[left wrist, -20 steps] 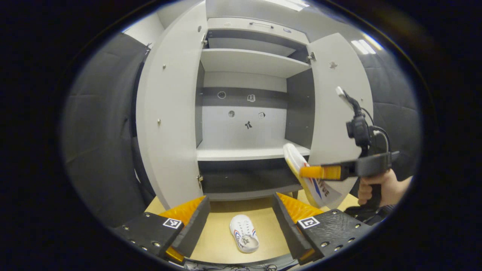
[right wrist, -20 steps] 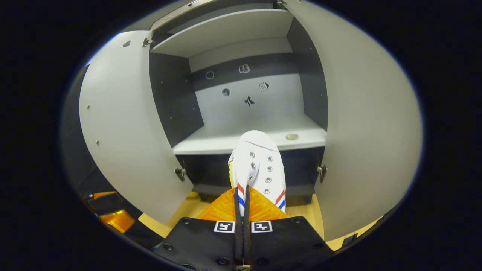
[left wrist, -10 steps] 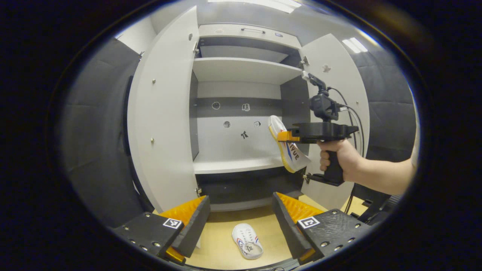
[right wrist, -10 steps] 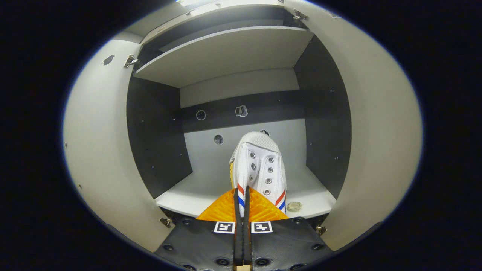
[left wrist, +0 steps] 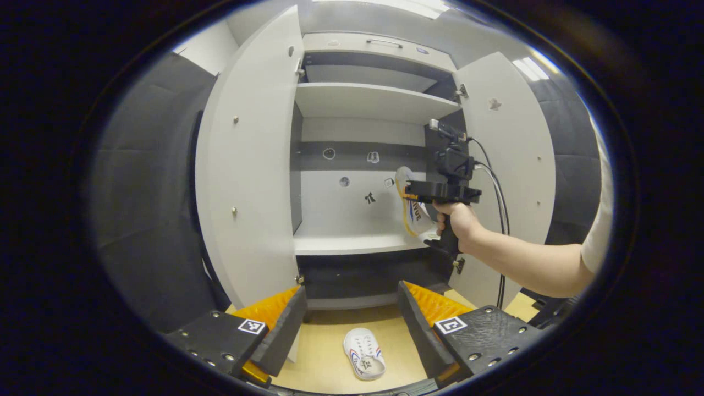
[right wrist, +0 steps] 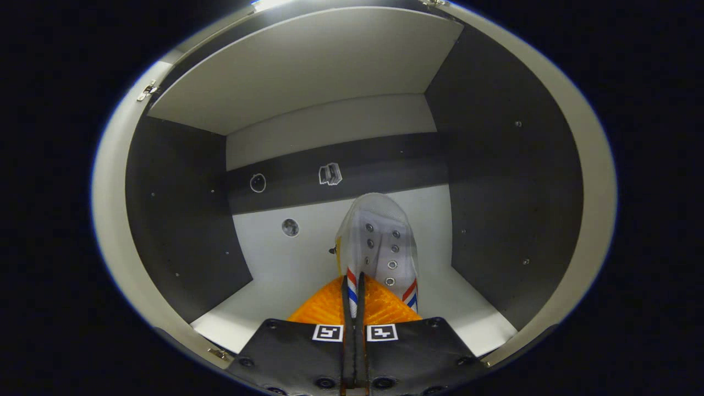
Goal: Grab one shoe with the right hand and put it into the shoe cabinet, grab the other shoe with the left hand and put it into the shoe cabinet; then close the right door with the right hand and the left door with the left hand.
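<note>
My right gripper is shut on a white shoe with red and blue stripes, held toe-forward inside the cabinet's middle compartment, above its pale shelf. In the left gripper view that same right gripper and the shoe sit at the right side of the compartment, a hand on the grip. The other white shoe lies on the wooden floor in front of the cabinet, between the fingers of my open left gripper, which hangs well above it.
The cabinet's left door and right door both stand wide open. A higher shelf and a dark lower compartment frame the middle one. The person's forearm reaches across in front of the right door.
My right gripper has carried the shoe up and forward, from in front of the shelf edge into the middle compartment. The left gripper has stayed roughly in place.
</note>
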The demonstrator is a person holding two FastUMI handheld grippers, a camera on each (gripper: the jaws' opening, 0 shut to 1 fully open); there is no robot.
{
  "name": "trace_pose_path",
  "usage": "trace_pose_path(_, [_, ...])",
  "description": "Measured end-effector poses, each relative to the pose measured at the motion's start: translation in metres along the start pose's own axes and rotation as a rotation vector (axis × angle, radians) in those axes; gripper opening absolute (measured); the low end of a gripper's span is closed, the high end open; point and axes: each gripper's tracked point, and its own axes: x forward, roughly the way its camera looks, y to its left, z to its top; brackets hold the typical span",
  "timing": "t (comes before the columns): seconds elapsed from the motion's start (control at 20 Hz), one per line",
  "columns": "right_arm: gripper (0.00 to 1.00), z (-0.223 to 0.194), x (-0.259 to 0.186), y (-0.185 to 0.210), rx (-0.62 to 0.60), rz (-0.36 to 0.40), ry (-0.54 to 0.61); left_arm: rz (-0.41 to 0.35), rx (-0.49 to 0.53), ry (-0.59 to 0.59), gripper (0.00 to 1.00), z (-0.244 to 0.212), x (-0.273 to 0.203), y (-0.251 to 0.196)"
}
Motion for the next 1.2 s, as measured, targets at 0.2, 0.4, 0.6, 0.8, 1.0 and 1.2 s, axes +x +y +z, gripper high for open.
trace_pose_path(0.2, [0.02,-0.012,0.02,-0.005,0.0,-0.022,0.029,0.032,0.012,0.01,0.93,-0.001,-0.005,0.01])
trace_pose_path(0.4, [0.07,-0.024,0.039,-0.009,0.009,-0.038,0.062,0.054,-0.018,0.039,0.95,-0.012,-0.01,0.014])
trace_pose_path(0.6, [0.5,-0.015,0.026,-0.005,-0.046,-0.005,0.012,0.055,-0.044,0.041,0.94,-0.017,-0.009,0.013])
trace_pose_path(0.8, [0.98,0.0,-0.014,-0.006,-0.098,-0.032,-0.048,0.025,-0.013,0.05,0.95,-0.026,-0.003,0.009])
trace_pose_path(1.0, [0.97,0.005,-0.064,-0.003,-0.091,-0.038,-0.076,-0.005,-0.012,0.066,0.94,-0.042,0.007,0.006])
trace_pose_path(1.2, [0.92,-0.02,-0.12,-0.003,-0.078,-0.028,-0.027,-0.027,0.006,0.105,0.94,-0.069,0.023,0.007])
